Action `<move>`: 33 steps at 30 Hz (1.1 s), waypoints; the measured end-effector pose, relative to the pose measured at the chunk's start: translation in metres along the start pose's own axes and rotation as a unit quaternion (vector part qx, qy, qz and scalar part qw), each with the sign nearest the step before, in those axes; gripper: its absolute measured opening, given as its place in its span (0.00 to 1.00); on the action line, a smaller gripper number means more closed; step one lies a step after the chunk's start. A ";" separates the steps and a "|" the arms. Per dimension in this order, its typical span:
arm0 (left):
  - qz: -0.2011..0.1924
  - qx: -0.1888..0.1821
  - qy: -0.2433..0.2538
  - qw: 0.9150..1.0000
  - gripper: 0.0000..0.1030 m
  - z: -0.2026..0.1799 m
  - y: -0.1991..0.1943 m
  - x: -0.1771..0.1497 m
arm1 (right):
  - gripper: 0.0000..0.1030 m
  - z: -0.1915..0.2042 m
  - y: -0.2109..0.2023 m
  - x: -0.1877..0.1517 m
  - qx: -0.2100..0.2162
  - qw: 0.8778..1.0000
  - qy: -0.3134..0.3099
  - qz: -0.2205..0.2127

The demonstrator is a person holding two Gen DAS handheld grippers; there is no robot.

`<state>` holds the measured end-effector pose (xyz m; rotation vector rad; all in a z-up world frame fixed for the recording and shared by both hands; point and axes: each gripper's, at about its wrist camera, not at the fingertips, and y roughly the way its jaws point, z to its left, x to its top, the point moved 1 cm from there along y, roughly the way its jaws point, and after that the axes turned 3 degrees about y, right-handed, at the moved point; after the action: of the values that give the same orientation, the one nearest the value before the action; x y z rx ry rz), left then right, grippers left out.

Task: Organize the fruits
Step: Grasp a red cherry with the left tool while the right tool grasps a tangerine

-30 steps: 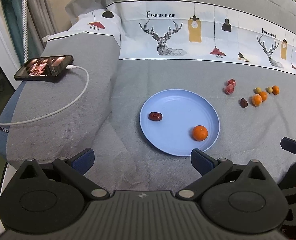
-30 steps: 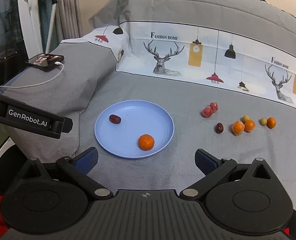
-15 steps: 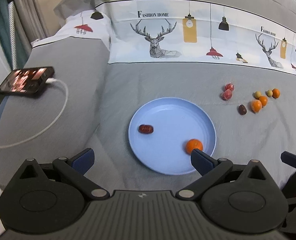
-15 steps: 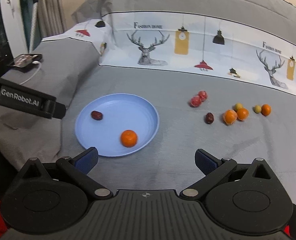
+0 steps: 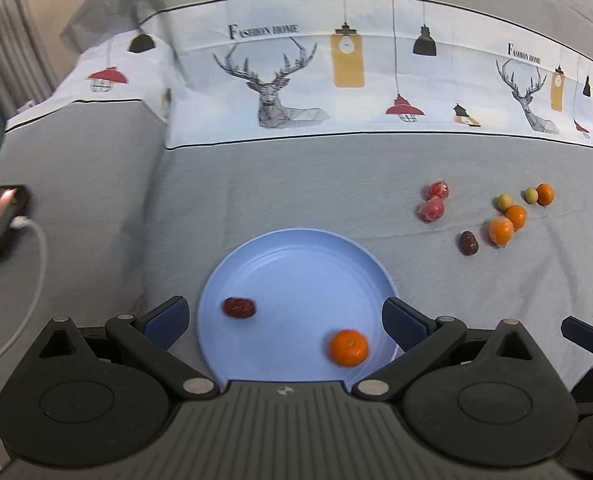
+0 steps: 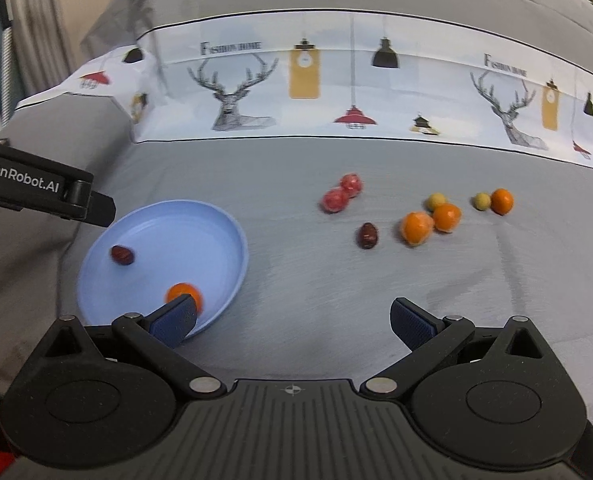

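Both grippers have been moving forward and rightward over the bed. The left gripper (image 5: 284, 316), jaws apart, is hovering over the plate (image 5: 296, 248) holding a date (image 5: 239, 307) and an orange (image 5: 348, 347). The right gripper (image 6: 292, 316) is gaping empty, loose fruits (image 6: 416, 228) lying ahead.

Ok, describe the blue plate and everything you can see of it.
The blue plate is round, pale blue and looks like matte plastic, with a shallow raised rim and faint concentric rings inside. It lies flat on the grey bedsheet. On it rest a dark red date at its left and a small orange near its front right edge, apart from each other.
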<state>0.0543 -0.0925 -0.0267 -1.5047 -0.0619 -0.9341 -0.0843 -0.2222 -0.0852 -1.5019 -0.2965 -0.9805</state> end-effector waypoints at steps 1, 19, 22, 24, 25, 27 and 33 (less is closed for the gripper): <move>0.000 -0.001 0.003 1.000 1.00 -0.004 0.003 0.003 | 0.99 -0.004 0.003 0.001 -0.004 1.000 0.004 0.000; 0.029 -0.041 0.043 0.998 1.00 -0.072 0.084 0.051 | 0.99 -0.079 0.063 0.021 -0.072 0.996 0.056 -0.015; 0.035 -0.052 0.049 0.997 1.00 -0.081 0.098 0.054 | 0.99 -0.091 0.073 0.024 -0.084 0.995 0.055 -0.023; 0.041 -0.048 0.053 0.997 1.00 -0.085 0.107 0.056 | 0.99 -0.097 0.079 0.027 -0.090 0.994 0.057 -0.028; 0.044 -0.046 0.056 0.996 1.00 -0.087 0.111 0.057 | 0.99 -0.101 0.084 0.028 -0.093 0.993 0.059 -0.029; 0.050 -0.044 0.059 0.996 1.00 -0.090 0.121 0.059 | 0.99 -0.109 0.094 0.030 -0.096 0.993 0.063 -0.030; 0.079 -0.075 0.053 0.993 1.00 -0.102 0.156 0.071 | 0.99 -0.125 0.127 0.036 -0.103 0.992 0.064 -0.019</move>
<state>0.1364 -0.2442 -0.1265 -1.5702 0.2053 -0.9057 -0.0242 -0.3757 -0.1623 -1.6150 -0.1337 -1.1608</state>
